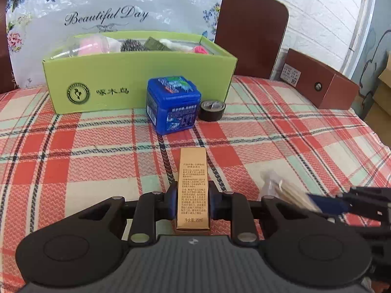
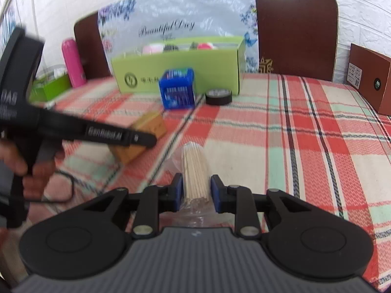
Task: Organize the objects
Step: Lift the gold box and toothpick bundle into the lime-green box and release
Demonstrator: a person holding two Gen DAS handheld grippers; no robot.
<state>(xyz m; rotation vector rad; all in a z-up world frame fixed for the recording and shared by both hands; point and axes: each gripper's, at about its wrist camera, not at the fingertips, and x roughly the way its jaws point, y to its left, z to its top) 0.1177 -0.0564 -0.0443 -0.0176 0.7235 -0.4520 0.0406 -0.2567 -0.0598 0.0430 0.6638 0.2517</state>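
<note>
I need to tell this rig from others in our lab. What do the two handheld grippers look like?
Both match: the left gripper and right gripper have black linkage arms with silver pivot pins, blue finger pads, round black discs and a ribbed grey body. From the right wrist view, the left one shows white GenRobot.AI lettering and a thin black cable.

Slim gold carton (image 1: 193, 193) and clear-wrapped bundle of pale wooden sticks (image 2: 195, 171), lengthwise over the plaid cloth (image 1: 281, 146).
</note>
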